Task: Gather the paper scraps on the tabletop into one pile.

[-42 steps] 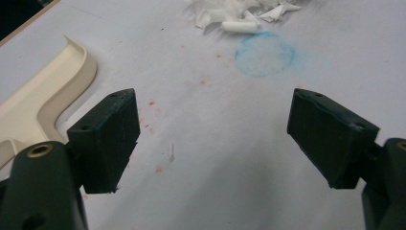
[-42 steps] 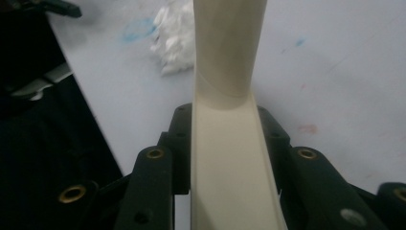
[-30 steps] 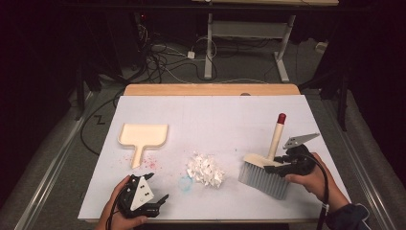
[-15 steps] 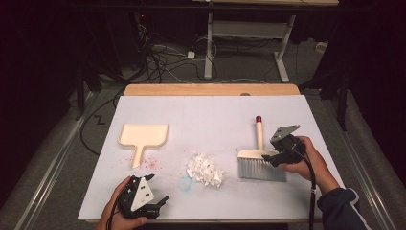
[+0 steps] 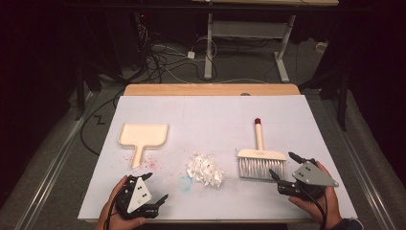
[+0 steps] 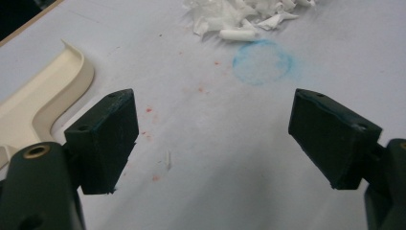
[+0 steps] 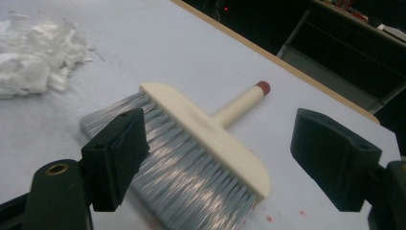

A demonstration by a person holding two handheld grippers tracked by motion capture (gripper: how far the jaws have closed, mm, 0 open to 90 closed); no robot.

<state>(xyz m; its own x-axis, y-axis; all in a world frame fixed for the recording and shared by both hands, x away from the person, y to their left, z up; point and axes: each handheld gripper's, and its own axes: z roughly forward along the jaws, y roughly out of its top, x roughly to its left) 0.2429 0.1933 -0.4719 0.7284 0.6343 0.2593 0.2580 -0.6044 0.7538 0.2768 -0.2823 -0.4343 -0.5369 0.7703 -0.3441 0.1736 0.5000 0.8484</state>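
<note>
dark room behind, cables point(image 5: 158, 52) and desk legs point(image 5: 209, 48) on the floor at 12 o'clock. white tabletop point(image 5: 210, 115) with a wooden edge along its far side.

brush point(image 5: 261, 160) flat on the tabletop at about 4 o'clock from the middle, cream back, grey bristles toward 6 o'clock, handle with its red tip toward 12 o'clock. seen close in the right gripper view point(image 7: 201, 143), bristles just past the two jaws, not between them.

right gripper point(image 5: 282, 165) held in a hand point(image 5: 316, 199) at the near right edge, just beside the brush at its 4 o'clock, clear of it. jaws wide apart, just been opening, nothing held between them.

pile of white paper scraps point(image 5: 205, 170) near the middle, at 9 o'clock from the brush and apart from it; also at the top of the left gripper view point(image 6: 239, 17). faint blue ring point(image 5: 185, 182) on the surface just at 7 o'clock of the pile. small red specks point(image 5: 151, 160) beside the dustpan handle.

cream dustpan point(image 5: 142, 136) at 9 o'clock on the tabletop, handle toward 6 o'clock, well apart from the brush.

left gripper point(image 5: 157, 188) held in a hand point(image 5: 117, 211) at the near left edge, at 6 o'clock from the dustpan. jaws spread wide, empty, bare tabletop between them.
</note>
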